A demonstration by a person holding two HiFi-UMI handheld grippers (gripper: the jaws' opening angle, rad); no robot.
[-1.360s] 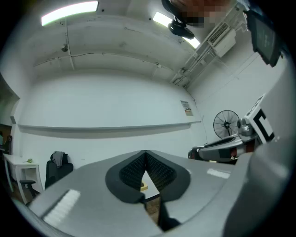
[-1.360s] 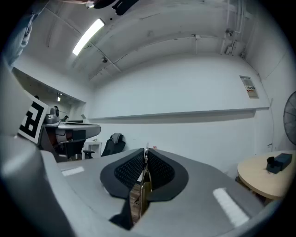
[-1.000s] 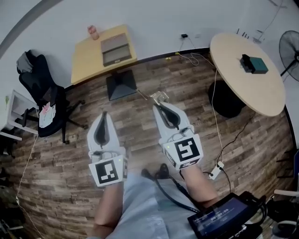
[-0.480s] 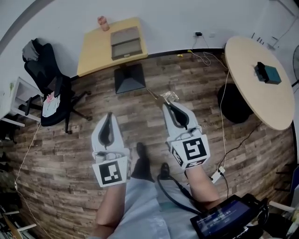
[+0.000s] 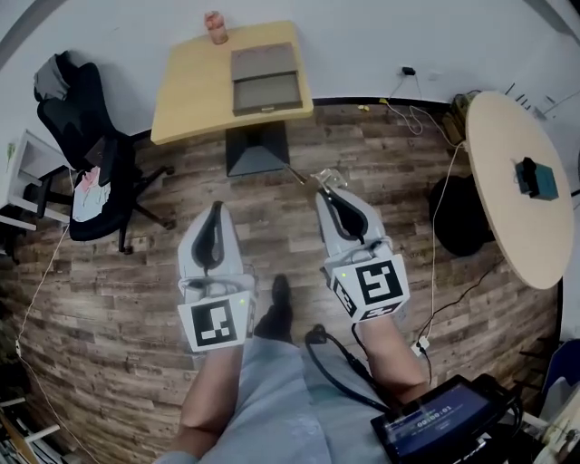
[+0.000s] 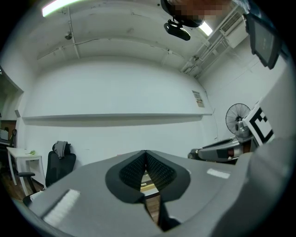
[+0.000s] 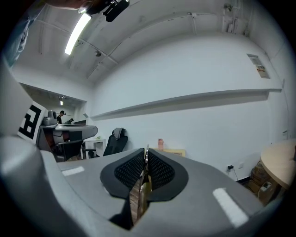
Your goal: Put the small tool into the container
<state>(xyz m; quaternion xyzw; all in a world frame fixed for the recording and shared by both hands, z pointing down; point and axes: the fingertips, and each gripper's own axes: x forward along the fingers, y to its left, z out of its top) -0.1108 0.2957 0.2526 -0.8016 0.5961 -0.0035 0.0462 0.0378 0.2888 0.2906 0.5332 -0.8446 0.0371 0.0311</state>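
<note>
In the head view both grippers are held over the wooden floor, short of a yellow table [image 5: 195,91]. A grey open container [image 5: 265,80] lies on that table, with a pink can [image 5: 216,27] at its far edge. My right gripper [image 5: 326,192] is shut on a small metal tool [image 5: 317,178] that sticks out past its tips toward the table. In the right gripper view the tool [image 7: 144,180] is a thin metal strip clamped between the black ribbed pads. My left gripper [image 5: 215,207] is shut with nothing in it, and its pads [image 6: 157,172] meet at the tip.
A black office chair [image 5: 86,154] stands left of the yellow table. A round table [image 5: 512,181] with a teal box [image 5: 536,178] is at the right. Cables and a power strip [image 5: 421,344] lie on the floor. The yellow table's dark base [image 5: 256,149] lies ahead of the grippers.
The yellow table and container have come nearer and more to the middle of the view, and the round table has slid right. Both grippers keep the same pose and grip.
</note>
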